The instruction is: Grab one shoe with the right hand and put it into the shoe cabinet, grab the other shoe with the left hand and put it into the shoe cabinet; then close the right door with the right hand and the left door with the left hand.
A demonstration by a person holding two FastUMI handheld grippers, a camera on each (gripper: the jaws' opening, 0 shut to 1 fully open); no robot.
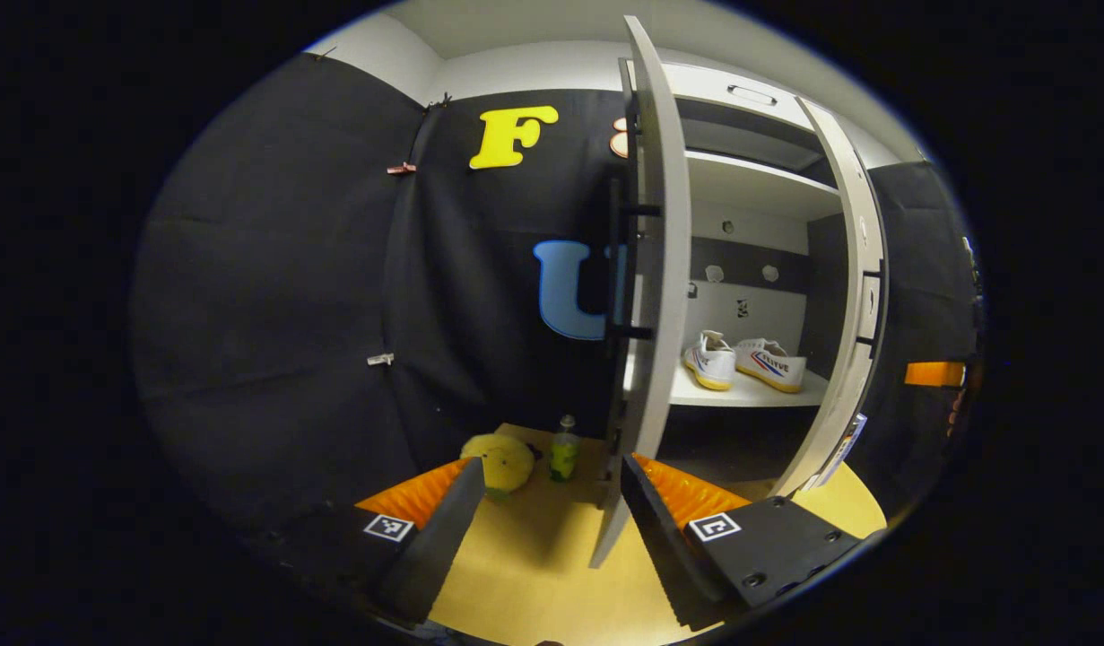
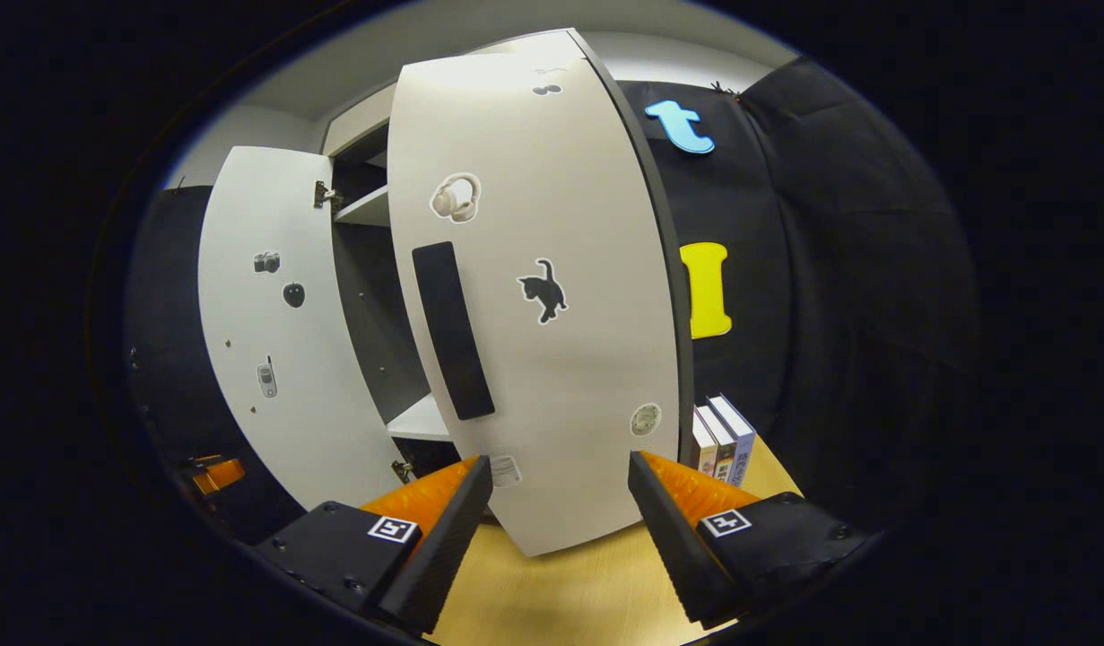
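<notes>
Two white shoes, one (image 1: 711, 361) beside the other (image 1: 772, 363), sit side by side on a shelf (image 1: 740, 393) inside the white shoe cabinet. Both doors are swung open. In the left gripper view the left door (image 1: 652, 269) shows edge-on, its lower edge just inside one finger of my open left gripper (image 1: 552, 467). Whether it touches, I cannot tell. In the right gripper view the right door (image 2: 552, 359), with stickers and a dark handle (image 2: 453, 332), faces my open right gripper (image 2: 559, 462) at close range. Its bottom corner lies between the fingers. The left door (image 2: 273, 341) stands farther off.
A yellow plush toy (image 1: 502, 462) and a green bottle (image 1: 564, 449) stand on the wooden surface (image 1: 525, 574) left of the cabinet. Upright books (image 2: 722, 440) stand to its right. Black cloth walls close in on both sides.
</notes>
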